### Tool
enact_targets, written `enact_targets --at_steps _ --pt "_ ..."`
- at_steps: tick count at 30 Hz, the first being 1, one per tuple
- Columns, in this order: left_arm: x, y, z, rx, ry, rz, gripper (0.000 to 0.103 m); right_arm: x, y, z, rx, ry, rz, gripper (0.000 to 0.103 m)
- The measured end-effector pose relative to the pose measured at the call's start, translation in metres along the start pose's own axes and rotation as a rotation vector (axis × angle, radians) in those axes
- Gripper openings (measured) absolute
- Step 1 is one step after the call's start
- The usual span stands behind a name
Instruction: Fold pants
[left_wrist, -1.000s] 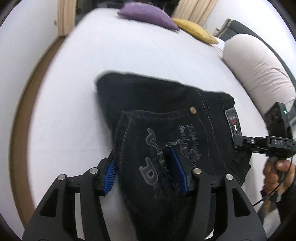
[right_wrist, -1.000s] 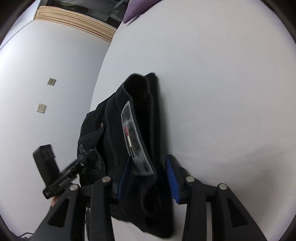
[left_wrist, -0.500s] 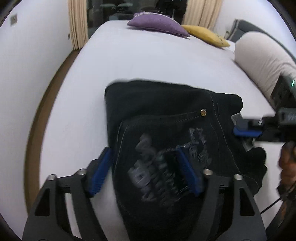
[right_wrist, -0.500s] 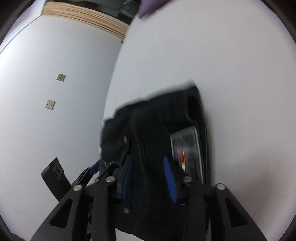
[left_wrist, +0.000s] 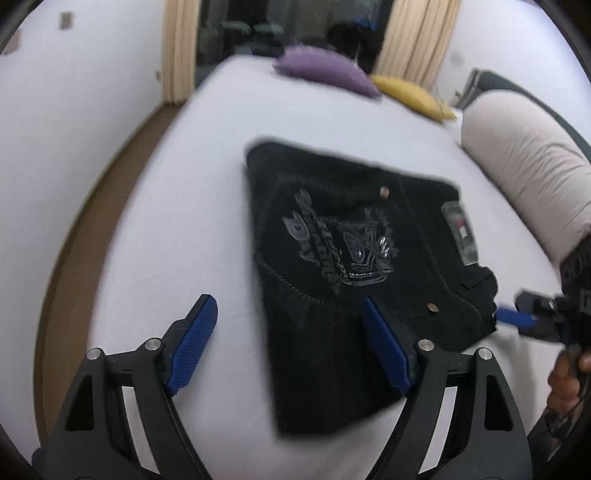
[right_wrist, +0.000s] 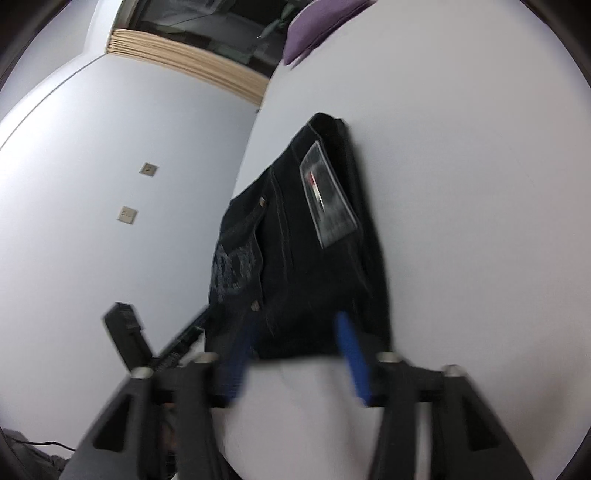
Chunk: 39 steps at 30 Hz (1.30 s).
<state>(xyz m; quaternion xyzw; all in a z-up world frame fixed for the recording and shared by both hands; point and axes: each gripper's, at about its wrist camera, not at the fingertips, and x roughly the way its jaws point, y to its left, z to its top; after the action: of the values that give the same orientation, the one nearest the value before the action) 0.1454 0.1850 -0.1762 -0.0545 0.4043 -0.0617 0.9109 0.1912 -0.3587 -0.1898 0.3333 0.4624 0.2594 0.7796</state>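
The black pants (left_wrist: 354, 266) lay folded into a compact rectangle on the white bed (left_wrist: 177, 229), pocket embroidery facing up and the waistband label (left_wrist: 460, 232) toward the right edge of the left wrist view. The left gripper (left_wrist: 291, 343) stood with its jaws wide apart above the near end of the pants; its left pad hung over bare sheet and its right pad (left_wrist: 384, 350) over the dark cloth, neither pressing on it. A second before, those same pads had sat close on either side of the fabric, so the jaws had just been opening and the gripper had drawn back from the pile, which now showed whole. The right gripper (right_wrist: 295, 354) was also spread, its blurred blue pads standing at the near edge of the pants (right_wrist: 306, 240) with white sheet visible between them lower down; half a second before they had been narrower and set over the cloth, so its jaws had just been opening too, and nothing was clamped between them. In the left wrist view the right gripper (left_wrist: 517, 317) appeared at the right, just beside the waistband corner, with the person's hand (left_wrist: 565, 376) on its handle. At the far end of the bed lay a purple cushion (left_wrist: 325, 72) and a yellow cushion (left_wrist: 410, 94), with a beige bolster (left_wrist: 528, 177) along the right side.
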Motion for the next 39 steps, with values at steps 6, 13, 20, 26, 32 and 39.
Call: enact_targets --at_steps 6,13,20,26,32,39 --pt "-0.135 -0.044 0.007 0.14 -0.411 0.186 0.103 -0.057 0.047 -0.039 -0.146 -0.129 -0.152 0.059" --pt "-0.271 -0.088 0.02 0.215 -0.737 0.218 0.103 -0.139 0.167 -0.052 -0.439 -0.521 -0.292 0.099" --pt "-0.296 -0.099 0.031 0.223 -0.442 0.264 0.103 -0.183 0.279 -0.083 -0.759 -0.884 -0.437 0.103" --pt "-0.244 -0.068 0.012 0.04 -0.115 0.233 0.103 -0.162 0.287 -0.079 -0.743 -0.767 -0.484 0.103" --pt "-0.189 -0.06 -0.011 -0.028 0.046 0.207 0.103 -0.119 0.245 -0.069 -0.507 -0.529 -0.611 0.103" --pt "-0.164 -0.054 -0.022 -0.039 0.079 0.202 0.103 -0.093 0.225 -0.069 -0.457 -0.437 -0.659 0.103"
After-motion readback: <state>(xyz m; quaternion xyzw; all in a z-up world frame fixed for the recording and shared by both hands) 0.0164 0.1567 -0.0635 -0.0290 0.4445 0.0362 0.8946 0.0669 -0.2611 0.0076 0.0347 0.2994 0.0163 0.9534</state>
